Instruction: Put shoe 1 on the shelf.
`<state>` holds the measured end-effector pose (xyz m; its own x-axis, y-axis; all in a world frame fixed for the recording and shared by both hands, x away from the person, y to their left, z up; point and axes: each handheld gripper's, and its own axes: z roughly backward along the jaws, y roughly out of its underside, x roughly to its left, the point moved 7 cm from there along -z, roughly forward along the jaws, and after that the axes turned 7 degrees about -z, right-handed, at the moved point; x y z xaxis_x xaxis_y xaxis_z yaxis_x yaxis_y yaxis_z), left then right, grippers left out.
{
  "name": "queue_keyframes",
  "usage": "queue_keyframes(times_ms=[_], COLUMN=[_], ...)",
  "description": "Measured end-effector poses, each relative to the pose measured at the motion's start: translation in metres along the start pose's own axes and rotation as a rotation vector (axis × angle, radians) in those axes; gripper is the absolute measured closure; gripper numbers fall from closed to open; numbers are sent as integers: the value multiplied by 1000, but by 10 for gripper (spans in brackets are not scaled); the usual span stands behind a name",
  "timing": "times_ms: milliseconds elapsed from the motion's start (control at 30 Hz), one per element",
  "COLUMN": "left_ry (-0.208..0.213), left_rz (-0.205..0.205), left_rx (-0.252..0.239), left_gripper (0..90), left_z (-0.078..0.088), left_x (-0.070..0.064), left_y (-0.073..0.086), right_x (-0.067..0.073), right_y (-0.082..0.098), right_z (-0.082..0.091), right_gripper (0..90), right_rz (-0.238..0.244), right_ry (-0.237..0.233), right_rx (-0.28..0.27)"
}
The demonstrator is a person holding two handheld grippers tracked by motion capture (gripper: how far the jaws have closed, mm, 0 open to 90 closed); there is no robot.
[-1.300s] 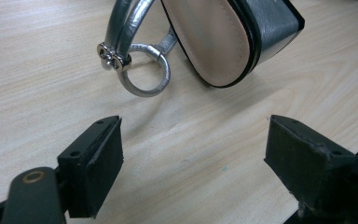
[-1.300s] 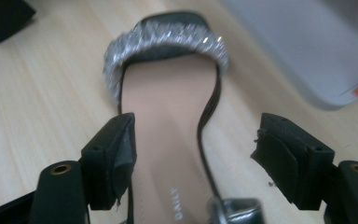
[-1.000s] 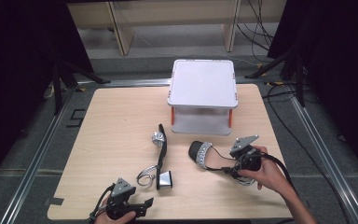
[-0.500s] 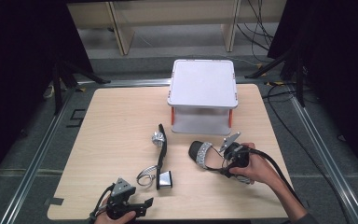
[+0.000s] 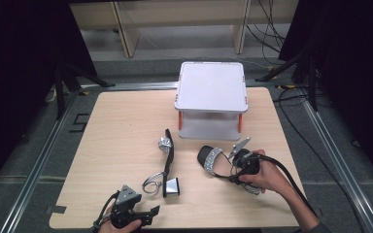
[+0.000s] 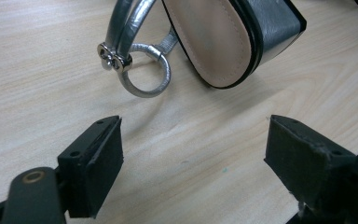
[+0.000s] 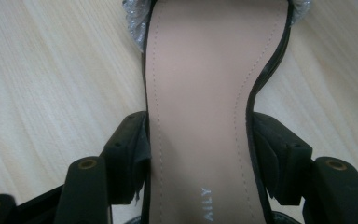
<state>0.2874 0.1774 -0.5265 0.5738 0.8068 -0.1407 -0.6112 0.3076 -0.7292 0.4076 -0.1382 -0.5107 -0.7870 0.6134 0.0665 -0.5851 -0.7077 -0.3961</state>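
From the high view, take the white stand (image 5: 211, 99) at the far side of the table (image 5: 121, 126) as your marker. Both sandals lie on the bare wood in front of it, nearer to you than it is, and neither is on its top or its lower shelf. The upright sandal (image 5: 212, 160) sits just in front of the stand's right half, and your right gripper (image 5: 239, 162) is at its heel end. The other sandal (image 5: 168, 165) lies on its side in front of the stand's left corner, strap loops trailing toward you. Your left gripper (image 5: 145, 213) rests well back from the stand at the near edge of the table, apart from that shoe.

In the left gripper view, the jaws stand wide apart with nothing but wood between them. The tipped sandal (image 6: 228, 37) and its buckle ring (image 6: 144, 74) lie just beyond the pads — not touched.

In the right gripper view, the sandal's insole (image 7: 200, 107) runs straight up between the jaws. They have just been closing, and each pad now sits against an edge of the sole at its narrow waist, so I read it as a grip just made, though how firm it is I cannot tell.

As a judgement: you are at the very start. One shoe is taken hold of but not lifted — the second is untouched. If the stand is the goal, both lifts and both placements remain.
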Motion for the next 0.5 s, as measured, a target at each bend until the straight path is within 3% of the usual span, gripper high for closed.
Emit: queue_keyframes(times_ms=[67,233,467,500], left_ry=[-3,1,0,0], left_rz=[2,-1,2,3], left_rx=[-4,-8,-9,-9], left_gripper=[182,182,182,182], left_z=[0,0,1,1], left_x=[0,0,0,0], left_y=[0,0,0,0], right_x=[3,0,0,1], right_y=[2,5,4,4], right_z=[-1,-3,-3,-2], right_gripper=[323,411,426,427], right_rz=[14,21,12,-6], right_ry=[7,8,9,11], right_rx=[12,34,17,17])
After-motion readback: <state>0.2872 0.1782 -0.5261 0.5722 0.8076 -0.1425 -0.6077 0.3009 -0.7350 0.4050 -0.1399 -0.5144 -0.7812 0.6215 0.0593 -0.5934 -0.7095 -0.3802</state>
